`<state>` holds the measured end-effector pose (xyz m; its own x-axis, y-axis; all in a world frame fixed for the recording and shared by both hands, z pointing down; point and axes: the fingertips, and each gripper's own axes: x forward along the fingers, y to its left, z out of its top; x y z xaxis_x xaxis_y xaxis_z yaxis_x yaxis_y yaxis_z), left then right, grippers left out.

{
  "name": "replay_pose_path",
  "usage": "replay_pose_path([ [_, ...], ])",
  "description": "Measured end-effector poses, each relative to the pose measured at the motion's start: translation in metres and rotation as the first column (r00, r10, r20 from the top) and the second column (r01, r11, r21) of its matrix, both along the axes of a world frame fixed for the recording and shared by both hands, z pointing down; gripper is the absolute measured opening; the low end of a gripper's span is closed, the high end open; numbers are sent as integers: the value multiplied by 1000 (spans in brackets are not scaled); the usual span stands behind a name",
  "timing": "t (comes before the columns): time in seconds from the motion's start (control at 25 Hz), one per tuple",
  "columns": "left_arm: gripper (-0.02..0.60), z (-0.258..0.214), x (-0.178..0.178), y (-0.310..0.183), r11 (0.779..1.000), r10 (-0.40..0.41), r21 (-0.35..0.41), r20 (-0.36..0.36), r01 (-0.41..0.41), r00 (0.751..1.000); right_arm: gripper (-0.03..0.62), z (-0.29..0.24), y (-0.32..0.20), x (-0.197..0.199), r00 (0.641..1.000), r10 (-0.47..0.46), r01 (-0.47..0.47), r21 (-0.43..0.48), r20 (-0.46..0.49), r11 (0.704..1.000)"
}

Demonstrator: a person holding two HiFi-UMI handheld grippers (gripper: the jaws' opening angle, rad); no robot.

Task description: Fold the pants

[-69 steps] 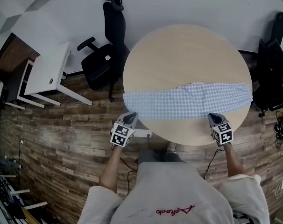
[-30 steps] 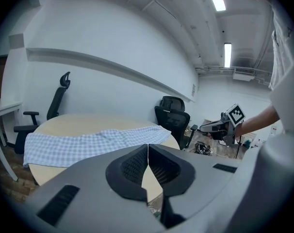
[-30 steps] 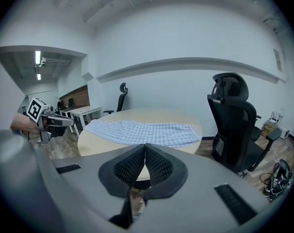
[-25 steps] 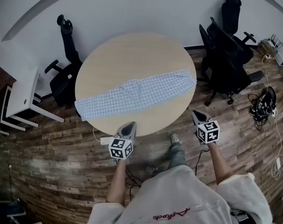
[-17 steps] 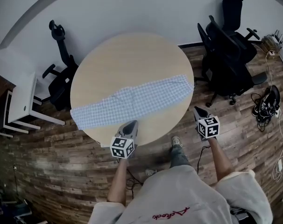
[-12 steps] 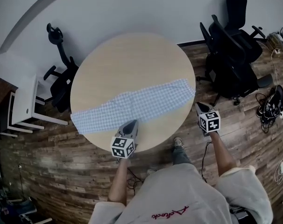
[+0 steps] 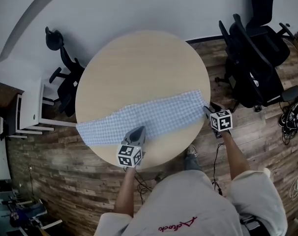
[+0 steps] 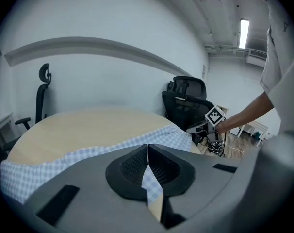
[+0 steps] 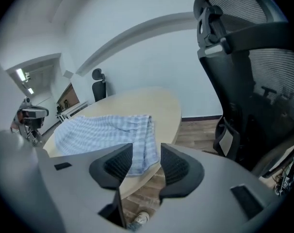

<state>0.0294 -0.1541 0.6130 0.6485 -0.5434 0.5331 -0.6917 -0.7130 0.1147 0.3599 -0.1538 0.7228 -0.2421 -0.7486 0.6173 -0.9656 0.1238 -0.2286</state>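
Head view. Looked down on a round table (image 7: pixel 139 58). Found the pants (image 7: pixel 149 114) lying flat across the near half, one long checked strip running from the left edge to the right edge. Saw the left gripper (image 7: pixel 136 132) over the near side of the strip, about the middle. Saw the right gripper (image 7: pixel 207 110) at the right end of the pants, just by the edge of the table. Spotted a black chair (image 7: pixel 257 68) on the wood floor, well off to the right.

Left gripper view. Found the jaws pressed tight together, pad to pad. Made out a thin bit of checked cloth and table through the slit lower down. Nothing pinched there, as far as could be told. Saw the pants stretching away to both sides on the table top.

Right gripper view. Found the jaws apart, just opened wider. Saw the end of the pants in the gap, hanging a little over the edge of the table. No pad pressing on the cloth yet, so nothing held.

Judged the pants to be soft, thin and light. Floppy too, not stiff, and not easy to break. Likely to sag and bunch up if lifted by one spot only. Likely to slide on the smooth table if tugged. Best to pinch the end at a corner, right through all the layers, and to lift it low and slow toward the other end.
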Motion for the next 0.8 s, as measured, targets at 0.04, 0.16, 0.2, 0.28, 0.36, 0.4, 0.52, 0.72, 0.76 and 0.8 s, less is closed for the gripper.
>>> replay_pose_path([
  [0.04, 34, 1, 3, -4, 1000, -2, -3, 8, 2, 1000, 173, 6, -4, 0, 1000, -7, 7, -8, -3, 1000],
  [0.16, 34, 3, 9, -16, 1000, -6, -11, 25, 7, 1000, 173, 19, -12, 0, 1000, -23, 23, -24, -10, 999],
  [0.2, 34, 4, 11, -20, 1000, -7, -12, 29, 7, 1000, 175, 21, -14, 0, 1000, -22, 22, -25, -3, 999],
  [0.28, 34, 6, 13, -25, 1000, -7, -19, 36, 8, 999, 175, 23, -16, -1, 1000, -12, 12, -21, 18, 1000],
  [0.36, 34, 8, 15, -27, 1000, -6, -27, 39, 7, 999, 175, 23, -15, -2, 999, 7, -6, -12, 38, 1000],
  [0.4, 34, 9, 17, -29, 999, -6, -31, 38, 7, 999, 173, 23, -16, -2, 999, 14, -13, -8, 43, 1000],
  [0.52, 34, 12, 26, -31, 999, -3, -40, 35, 4, 999, 161, 23, -16, -1, 997, 22, -20, -20, 69, 1000],
  [0.72, 34, 13, 43, -31, 999, 12, -37, 37, -10, 999, 78, 22, -13, -5, 980, 25, -19, -33, 196, 999],
  [0.76, 34, 13, 46, -31, 999, 15, -35, 40, -14, 999, 69, 20, -14, -6, 975, 30, -25, -26, 221, 999],
  [0.8, 34, 12, 48, -32, 999, 19, -32, 43, -17, 999, 64, 18, -15, -5, 968, 38, -34, -19, 248, 999],
])
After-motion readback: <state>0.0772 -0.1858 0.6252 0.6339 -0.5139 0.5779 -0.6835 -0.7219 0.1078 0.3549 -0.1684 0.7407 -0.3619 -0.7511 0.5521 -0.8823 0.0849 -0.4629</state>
